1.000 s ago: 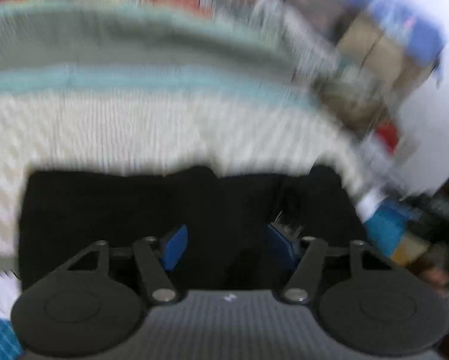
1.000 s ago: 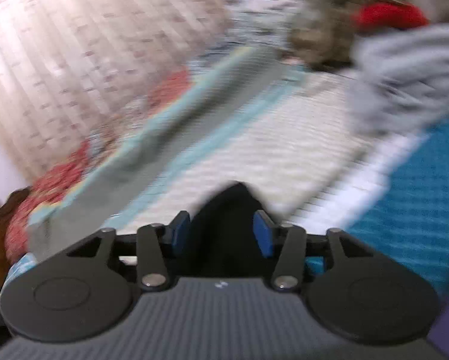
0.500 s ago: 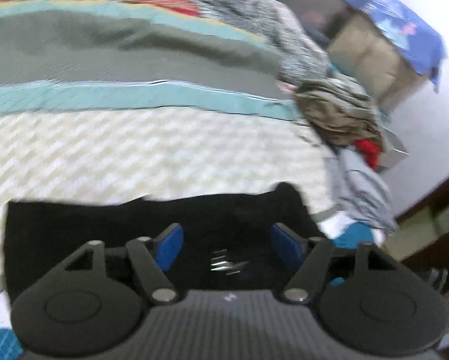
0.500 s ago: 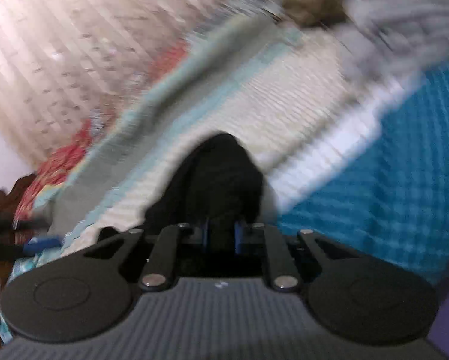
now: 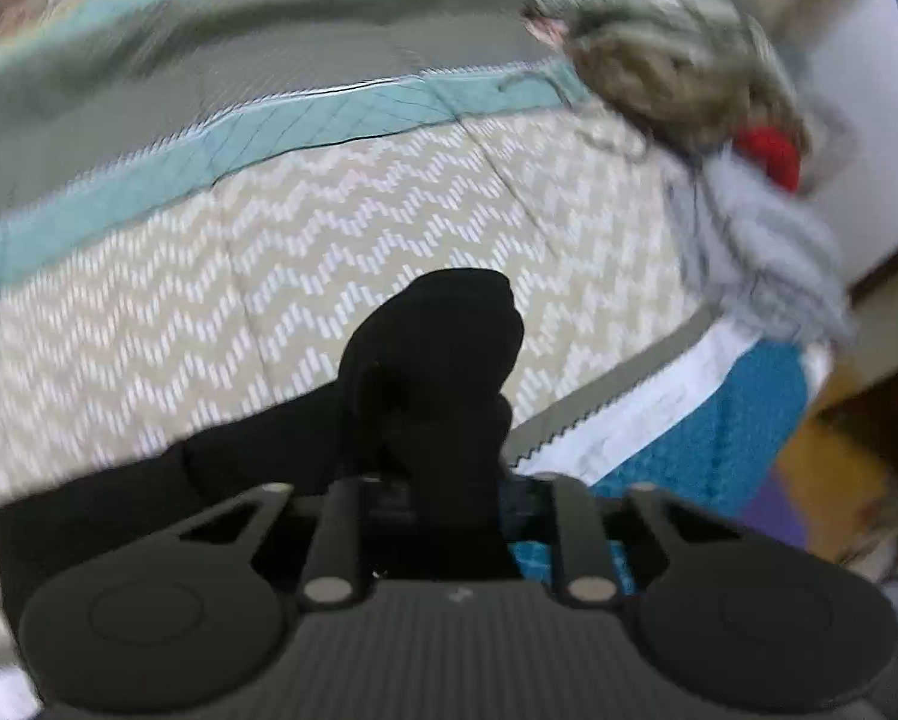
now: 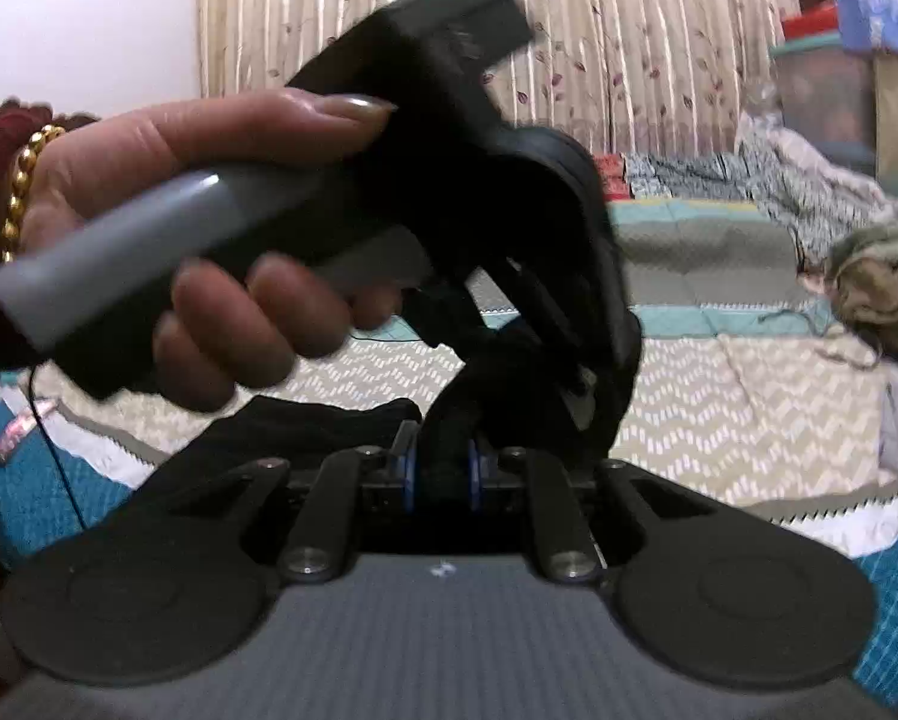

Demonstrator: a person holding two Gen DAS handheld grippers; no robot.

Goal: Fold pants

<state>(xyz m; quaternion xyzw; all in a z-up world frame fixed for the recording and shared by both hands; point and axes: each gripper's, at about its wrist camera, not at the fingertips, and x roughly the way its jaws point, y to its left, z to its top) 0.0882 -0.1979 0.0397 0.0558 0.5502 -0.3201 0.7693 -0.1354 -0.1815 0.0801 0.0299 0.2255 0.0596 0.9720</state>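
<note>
Left tongs (image 5: 449, 492) and right tongs (image 6: 441, 474), each closed on a bunched fold of the black pants (image 5: 431, 360). The pants trail toward 8 o'clock over the chevron-patterned bed (image 5: 329, 228); a clothes pile (image 5: 689, 78) lies at 1 o'clock.

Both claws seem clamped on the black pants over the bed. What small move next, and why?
Probably carry both claws forward together and lower the held edge onto the black cloth pants lying on the zigzag cream quilt. The left claw and right claw each pinch a bunch, raised off the bed.
</note>
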